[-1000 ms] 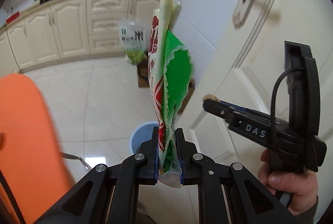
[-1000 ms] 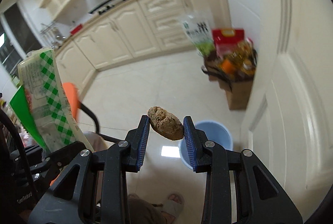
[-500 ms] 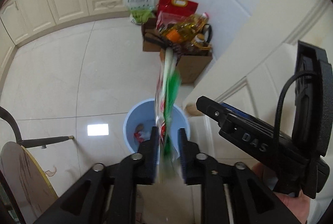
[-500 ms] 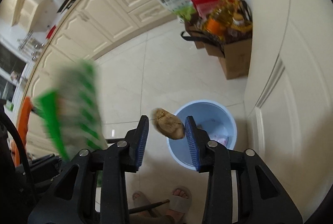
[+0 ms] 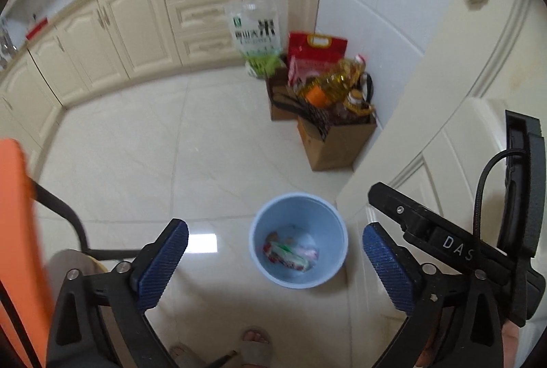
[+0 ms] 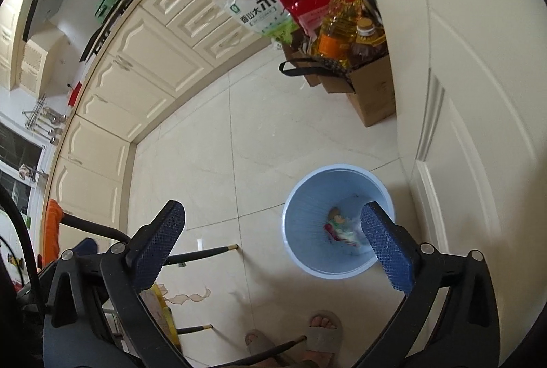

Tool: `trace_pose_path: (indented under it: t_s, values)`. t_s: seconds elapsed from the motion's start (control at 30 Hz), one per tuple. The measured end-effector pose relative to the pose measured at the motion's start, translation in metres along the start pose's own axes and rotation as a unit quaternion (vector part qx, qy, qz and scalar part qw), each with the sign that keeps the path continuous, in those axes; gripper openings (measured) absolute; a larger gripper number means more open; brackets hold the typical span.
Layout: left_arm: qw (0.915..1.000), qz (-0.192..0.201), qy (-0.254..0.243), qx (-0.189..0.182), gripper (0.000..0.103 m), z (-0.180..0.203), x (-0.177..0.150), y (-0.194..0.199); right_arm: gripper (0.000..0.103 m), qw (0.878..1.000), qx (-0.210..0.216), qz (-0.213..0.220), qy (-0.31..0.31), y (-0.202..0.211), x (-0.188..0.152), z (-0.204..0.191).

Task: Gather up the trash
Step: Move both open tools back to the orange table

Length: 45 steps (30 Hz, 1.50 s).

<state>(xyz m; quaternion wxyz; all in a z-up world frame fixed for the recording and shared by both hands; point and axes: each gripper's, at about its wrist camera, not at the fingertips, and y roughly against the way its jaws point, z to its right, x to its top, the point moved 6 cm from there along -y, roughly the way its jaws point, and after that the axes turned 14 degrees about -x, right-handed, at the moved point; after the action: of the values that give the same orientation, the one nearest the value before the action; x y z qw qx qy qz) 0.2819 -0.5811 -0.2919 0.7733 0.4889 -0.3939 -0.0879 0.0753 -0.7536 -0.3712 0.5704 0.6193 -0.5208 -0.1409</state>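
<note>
both pieces of trash have left the tools since the earlier frames: the green-and-red wrapper (image 5: 285, 253) that the left tool was clamped on and the brown lump (image 6: 335, 214) that the right tool was pinching now lie at the bottom of the bin (image 5: 298, 207), in with a few other scraps. the wrapper lies flat near the middle of the bin floor; in the right view the lump sits at the far edge of that little heap, touching it

left tool (image 5: 273, 258) stands with its blue pads wide apart and nothing between them, hovering above the bin so that the bin shows in the gap. right tool (image 6: 273, 245) is spread just as wide and just as empty, its right pad overlapping the bin's rim in the picture. the right tool's black body also shows at the right edge of the left view, close beside the left one

the bin stands on the pale tiled floor just beside a white door (image 5: 461, 115), upright, with no lid. further along the wall are a cardboard box (image 5: 336, 144) with oil bottles, a red bag and a rice bag, then cream cabinets. an orange chair (image 5: 18, 231) is at the left edge, and sandalled feet show at the bottom

i'd judge this drop as done: both loads landed inside, nothing visible on the floor around the bin. what's likely left is to turn away and look for more trash, if any remains out of view
</note>
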Motion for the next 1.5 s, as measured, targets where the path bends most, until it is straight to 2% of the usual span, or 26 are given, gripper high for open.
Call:
trace_pose_path:
  t_s: [0.17,0.37,0.6,0.83,1.17,1.37,1.5]
  values:
    - [0.998,0.063,0.001,0.0,0.101,0.008,-0.022,0.085,0.103,0.999,-0.004,0.037,0.014,0.053,-0.006,-0.019]
    - [0.9888,0.149,0.009,0.005,0.102,-0.007,-0.073,0.2,0.103,0.992,0.006,0.106,0.061,0.143,-0.022,-0.068]
    - [0.9754,0.216,0.029,0.033,0.102,-0.039,-0.168,0.317,0.103,0.977,0.028,0.167,0.134,0.234,-0.068,-0.15]
    - [0.9581,0.272,0.06,0.067,0.102,-0.059,-0.264,0.418,0.103,0.957,0.054,0.199,0.205,0.289,-0.124,-0.232]
    - [0.9316,0.321,0.107,0.134,0.102,-0.074,-0.376,0.505,0.103,0.923,0.088,0.228,0.298,0.34,-0.207,-0.332]
    - [0.9118,0.345,0.141,0.172,0.102,-0.069,-0.438,0.534,0.103,0.902,0.099,0.246,0.342,0.361,-0.25,-0.372]
    - [0.9055,0.35,0.153,0.186,0.102,-0.061,-0.465,0.544,0.103,0.89,0.104,0.25,0.367,0.366,-0.27,-0.388]
